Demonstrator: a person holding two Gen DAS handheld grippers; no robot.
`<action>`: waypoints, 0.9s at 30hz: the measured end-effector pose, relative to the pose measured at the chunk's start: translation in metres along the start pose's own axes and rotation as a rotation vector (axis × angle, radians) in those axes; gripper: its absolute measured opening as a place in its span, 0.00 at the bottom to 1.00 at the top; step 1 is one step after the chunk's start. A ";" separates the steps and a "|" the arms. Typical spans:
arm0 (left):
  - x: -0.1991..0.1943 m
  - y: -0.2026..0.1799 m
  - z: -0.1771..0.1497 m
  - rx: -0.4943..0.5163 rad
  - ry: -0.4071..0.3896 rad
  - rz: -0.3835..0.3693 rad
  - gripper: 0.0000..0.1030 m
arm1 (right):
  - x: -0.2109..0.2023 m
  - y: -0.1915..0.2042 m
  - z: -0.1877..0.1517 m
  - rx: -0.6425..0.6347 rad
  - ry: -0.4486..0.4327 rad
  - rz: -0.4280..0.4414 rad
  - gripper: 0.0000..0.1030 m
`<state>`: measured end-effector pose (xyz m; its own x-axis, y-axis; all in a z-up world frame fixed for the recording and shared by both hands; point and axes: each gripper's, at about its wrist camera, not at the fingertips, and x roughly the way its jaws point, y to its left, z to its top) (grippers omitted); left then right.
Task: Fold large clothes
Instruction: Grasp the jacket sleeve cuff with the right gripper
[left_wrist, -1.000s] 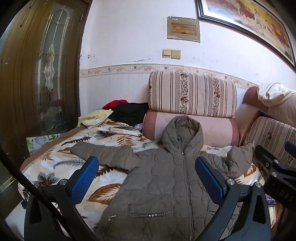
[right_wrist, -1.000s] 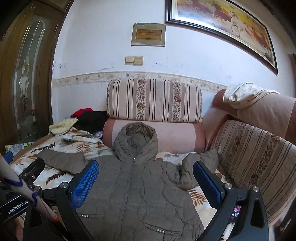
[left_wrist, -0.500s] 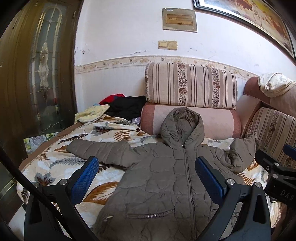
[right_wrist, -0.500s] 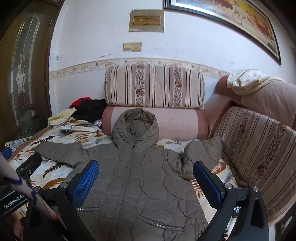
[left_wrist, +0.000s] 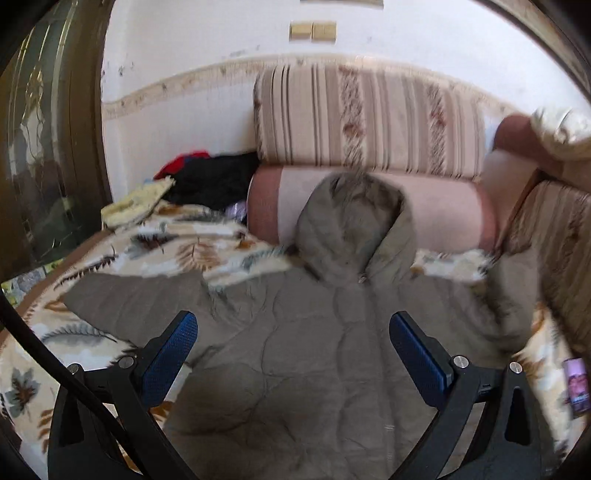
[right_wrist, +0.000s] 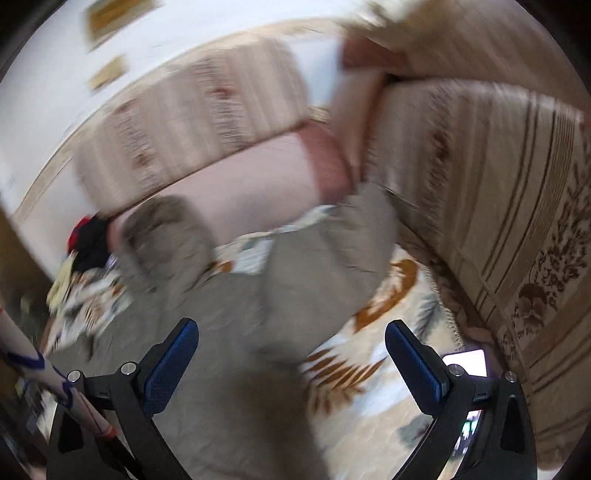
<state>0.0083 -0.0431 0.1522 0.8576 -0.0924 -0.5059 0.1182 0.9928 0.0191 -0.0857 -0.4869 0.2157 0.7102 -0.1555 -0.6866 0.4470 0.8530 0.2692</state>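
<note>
Now we have swung our right gripper (right_wrist: 291, 363) toward the jacket's (left_wrist: 314, 354) sleeve (right_wrist: 332, 258) ahead; both grippers, left (left_wrist: 293, 354) included, gape wide, empty.

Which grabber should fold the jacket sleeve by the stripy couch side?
Probably the right gripper: it is open and the jacket sleeve lies just ahead. The left gripper faces the jacket's middle.

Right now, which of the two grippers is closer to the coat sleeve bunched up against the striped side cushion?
Right. The right gripper points at that bunched sleeve, just ahead. The left gripper hangs over the coat's chest, the sleeve off to its right.
</note>
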 end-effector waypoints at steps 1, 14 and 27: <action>0.008 0.001 -0.008 0.004 -0.006 0.017 1.00 | 0.012 -0.012 0.010 0.028 0.019 -0.004 1.00; 0.064 0.025 -0.037 0.028 0.090 0.029 1.00 | 0.157 -0.088 0.092 0.200 0.075 -0.096 1.00; 0.076 0.009 -0.042 0.079 0.086 0.012 1.00 | 0.267 -0.102 0.111 0.170 0.164 -0.124 0.69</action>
<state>0.0537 -0.0377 0.0777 0.8135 -0.0707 -0.5772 0.1507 0.9843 0.0917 0.1185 -0.6704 0.0798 0.5526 -0.1589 -0.8182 0.6199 0.7345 0.2760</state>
